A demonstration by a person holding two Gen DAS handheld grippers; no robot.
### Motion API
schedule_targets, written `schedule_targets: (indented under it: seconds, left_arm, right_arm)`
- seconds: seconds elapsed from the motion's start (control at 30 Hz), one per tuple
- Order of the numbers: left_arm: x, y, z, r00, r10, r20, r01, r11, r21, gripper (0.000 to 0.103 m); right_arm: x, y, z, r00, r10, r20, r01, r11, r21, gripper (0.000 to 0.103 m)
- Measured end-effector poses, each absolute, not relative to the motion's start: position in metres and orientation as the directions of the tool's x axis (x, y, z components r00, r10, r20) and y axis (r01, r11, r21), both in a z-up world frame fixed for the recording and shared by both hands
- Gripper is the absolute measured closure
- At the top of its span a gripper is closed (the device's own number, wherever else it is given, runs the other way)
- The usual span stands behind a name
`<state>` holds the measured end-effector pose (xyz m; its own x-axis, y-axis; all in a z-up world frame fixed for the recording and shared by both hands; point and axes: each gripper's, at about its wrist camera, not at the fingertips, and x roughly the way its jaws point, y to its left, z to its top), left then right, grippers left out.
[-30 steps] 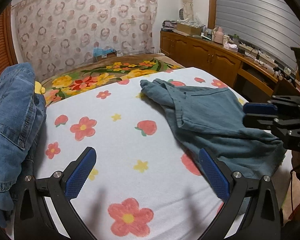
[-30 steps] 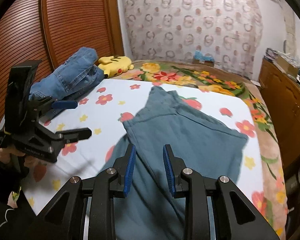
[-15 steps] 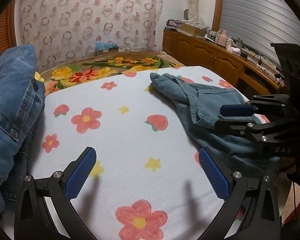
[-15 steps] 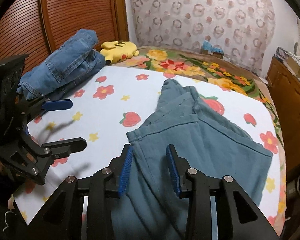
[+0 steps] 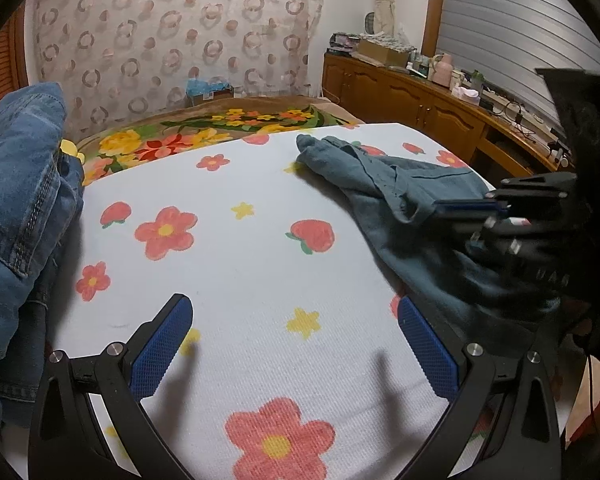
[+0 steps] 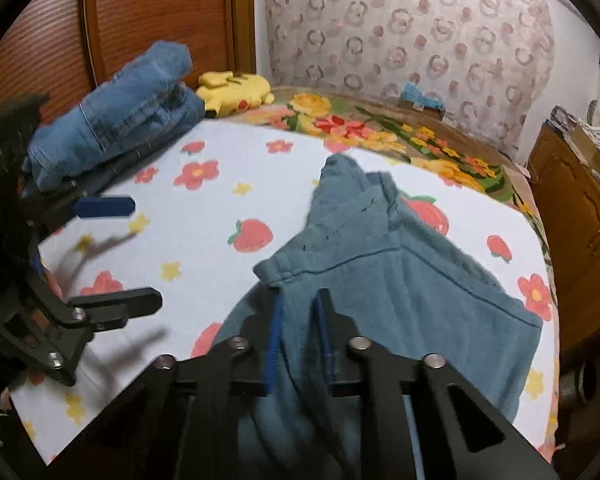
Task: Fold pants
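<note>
Teal-grey pants [image 6: 412, 280] lie rumpled on the right half of the flowered bed sheet [image 5: 240, 264], one leg pointing toward the far end. My right gripper [image 6: 299, 300] is at their near left edge. Its jaws are closing tight, and the pads press a fold of the cloth between them. From the left wrist, the same gripper [image 5: 472, 210] shows at the right, pinching the pants [image 5: 380, 176], whose edge bunches up there. My left gripper [image 5: 292, 312] hovers open over bare sheet with nothing between its fingers. It appears again as the left gripper [image 6: 128, 254] at the picture's left edge.
A pile of blue jeans [image 6: 120, 116] sits at the bed's left side, with a yellow plush toy [image 6: 234, 90] behind it. A floral blanket [image 5: 204, 136] covers the far end. A wooden cabinet [image 5: 420, 108] with clutter on top runs along the right.
The right gripper's jaws have gone from apart to pinched on the pants' edge, and it has moved in over the cloth. The fabric there has bunched up. The left gripper has hardly moved.
</note>
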<state>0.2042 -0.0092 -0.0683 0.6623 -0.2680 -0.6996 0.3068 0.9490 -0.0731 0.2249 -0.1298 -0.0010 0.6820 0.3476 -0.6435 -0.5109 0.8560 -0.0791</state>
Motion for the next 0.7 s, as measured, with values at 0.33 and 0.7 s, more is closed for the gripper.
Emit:
schedule_targets:
  seconds: [0.33, 0.7]
  left_arm:
    - [0.206, -0.009, -0.068, 0.662, -0.261, -0.703, 0.302, 0.951, -0.069, 0.000]
    - [0.203, -0.017, -0.066, 0.660, -0.246, -0.710, 0.310, 0.950, -0.041, 0.000]
  right_arm:
    - [0.221, -0.161, 0.014, 0.741, 0.325, -0.587, -0.451, 0.889, -0.076, 0.099]
    - [0.238, -0.218, 0.015, 0.796, 0.184, -0.577, -0.297, 0.949, -0.106, 0.099]
